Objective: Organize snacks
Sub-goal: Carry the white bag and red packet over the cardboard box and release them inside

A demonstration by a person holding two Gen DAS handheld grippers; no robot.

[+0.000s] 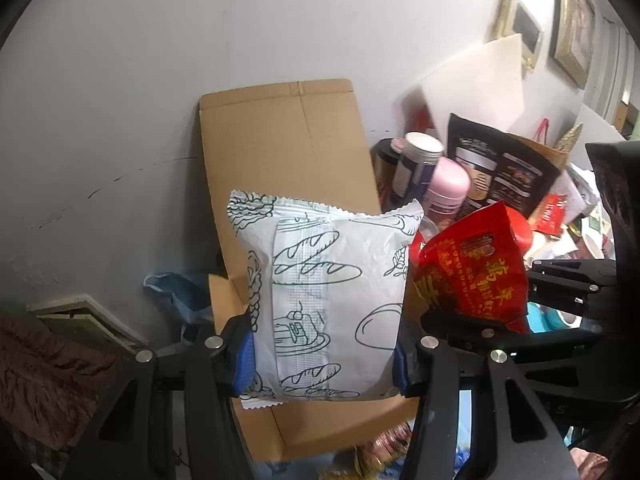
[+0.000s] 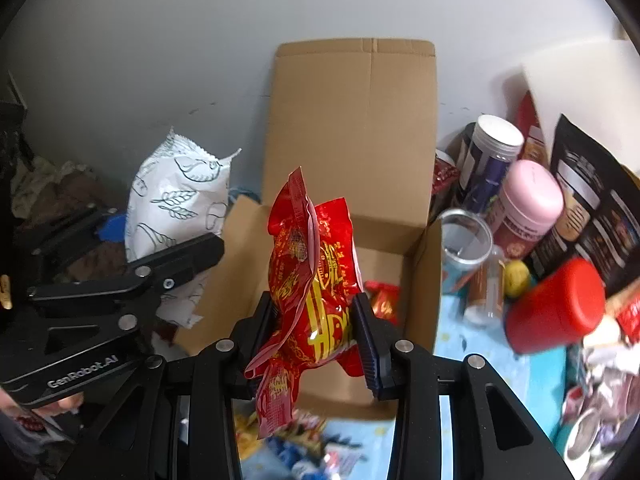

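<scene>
My left gripper (image 1: 324, 356) is shut on a white bread packet (image 1: 324, 292) with green line drawings, held upright in front of the open cardboard box (image 1: 288, 148). It also shows at the left of the right wrist view (image 2: 176, 208). My right gripper (image 2: 316, 340) is shut on a red snack bag (image 2: 316, 280) with yellow print, held above the front of the box (image 2: 352, 128). The red bag shows beside the bread packet in the left wrist view (image 1: 476, 268). A small red packet (image 2: 384, 296) lies inside the box.
Right of the box stand a pink-lidded jar (image 2: 528, 208), a white-capped bottle (image 2: 488, 152), a clear cup (image 2: 464, 240), a red container (image 2: 556, 308) and a black pouch (image 2: 600, 200). More snacks lie on the blue cloth (image 2: 460, 340). A grey wall stands behind.
</scene>
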